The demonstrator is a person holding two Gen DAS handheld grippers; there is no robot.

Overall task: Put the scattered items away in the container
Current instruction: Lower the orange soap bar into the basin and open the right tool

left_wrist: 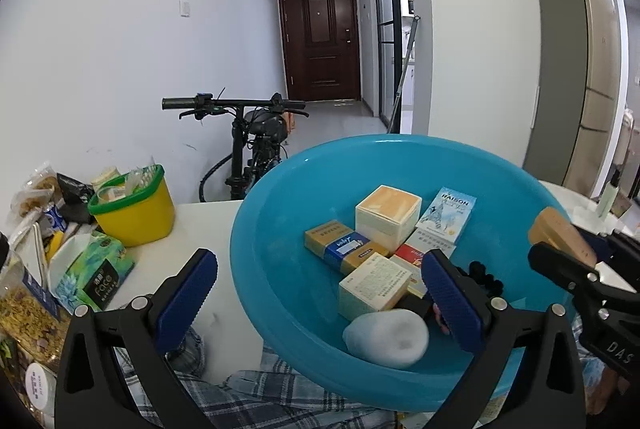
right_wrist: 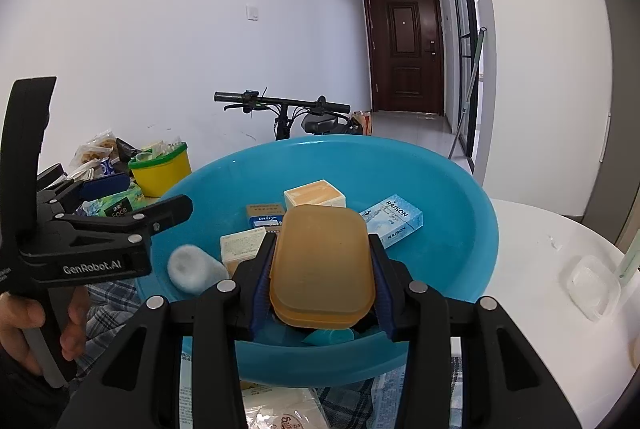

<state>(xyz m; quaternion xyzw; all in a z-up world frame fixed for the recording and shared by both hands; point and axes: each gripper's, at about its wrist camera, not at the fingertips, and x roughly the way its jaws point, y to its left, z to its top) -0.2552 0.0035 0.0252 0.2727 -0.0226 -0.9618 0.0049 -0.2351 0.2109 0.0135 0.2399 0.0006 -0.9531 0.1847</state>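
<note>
Right gripper (right_wrist: 322,271) is clamped on an amber plastic soap box (right_wrist: 322,263), its blue pads pressing the two long sides; the box's long axis runs straight away from the camera, over the near part of the blue basin (right_wrist: 460,229), and its near end hides whatever lies under it. Left gripper (left_wrist: 320,293) stands wide apart with nothing between its fingers, one pad (left_wrist: 450,297) inside the basin, the other outside its left rim. Within the basin lie a cream square carton (left_wrist: 388,215), a pale blue Raison pack (left_wrist: 448,215) lying flat, a blue-and-gold pack (left_wrist: 344,245), a printed cream box (left_wrist: 374,287) and a white foam-wrapped lump (left_wrist: 386,337); a red pack is mostly covered. The basin sits at the table's near edge, its underside cut off by the gripper bodies. A yellow tub with a green rim (left_wrist: 134,207) stands toward the far left.
</note>
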